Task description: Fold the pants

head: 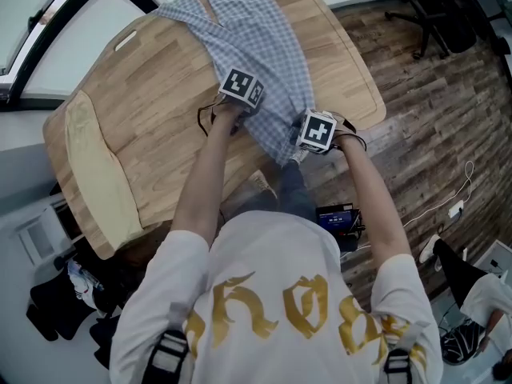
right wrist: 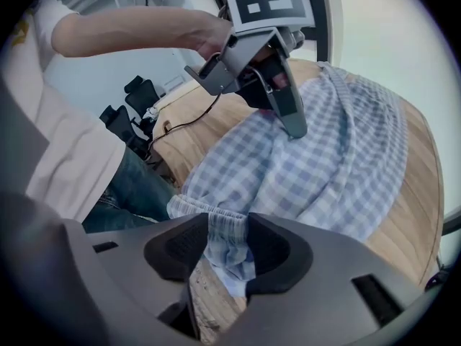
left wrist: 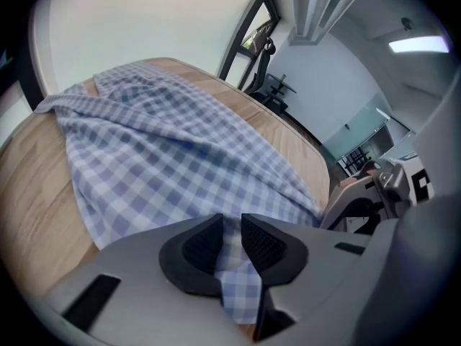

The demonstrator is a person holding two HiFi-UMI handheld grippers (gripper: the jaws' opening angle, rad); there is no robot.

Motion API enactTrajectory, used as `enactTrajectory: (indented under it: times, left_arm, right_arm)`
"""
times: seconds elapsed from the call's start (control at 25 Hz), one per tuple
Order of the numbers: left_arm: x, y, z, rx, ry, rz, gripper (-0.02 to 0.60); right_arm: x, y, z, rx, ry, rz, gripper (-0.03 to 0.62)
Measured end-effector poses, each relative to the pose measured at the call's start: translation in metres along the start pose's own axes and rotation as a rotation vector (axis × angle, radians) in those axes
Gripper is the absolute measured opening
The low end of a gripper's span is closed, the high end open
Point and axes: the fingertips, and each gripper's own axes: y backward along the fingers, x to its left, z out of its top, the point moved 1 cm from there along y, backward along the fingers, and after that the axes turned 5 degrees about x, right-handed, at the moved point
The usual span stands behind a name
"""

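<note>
A white shirt [head: 272, 278] fills the foreground; past it the left gripper [left wrist: 230, 238] pinches the checked pants [head: 258, 34] in a narrow gap, and the right gripper [right wrist: 229, 249] clamps their waistband wider, at the near edge of the table [head: 144, 110]

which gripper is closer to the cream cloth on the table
Left. The left gripper is on the pants, nearer the cream cloth; the right gripper lies beyond it.

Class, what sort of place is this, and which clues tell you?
Probably an office or workroom: a wheeled office chair stands on the plank floor, a cable trails across it, and the wooden table sits beside a window.
</note>
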Motion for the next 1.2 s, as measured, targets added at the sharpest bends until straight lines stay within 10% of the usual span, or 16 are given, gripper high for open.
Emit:
enactTrajectory:
  times: [0.12, 0.52, 0.88, 1.2]
  left_arm:
    - [0.003, 0.0, 0.001, -0.003, -0.02, 0.037, 0.086]
    - [0.007, -0.001, 0.001, 0.004, -0.052, 0.051, 0.064]
    - [0.009, -0.001, 0.0, 0.014, -0.048, 0.049, 0.055]
    - [0.002, 0.001, -0.001, -0.066, 0.025, -0.059, 0.064]
  right_arm:
    - [0.002, 0.004, 0.004, -0.026, 0.064, -0.037, 0.062]
    - [0.043, 0.038, -0.038, -0.104, 0.062, 0.029, 0.055]
    - [0.029, 0.017, -0.109, -0.096, -0.241, 0.008, 0.054]
    - [0.032, 0.024, -0.099, -0.258, -0.489, 0.029, 0.249]
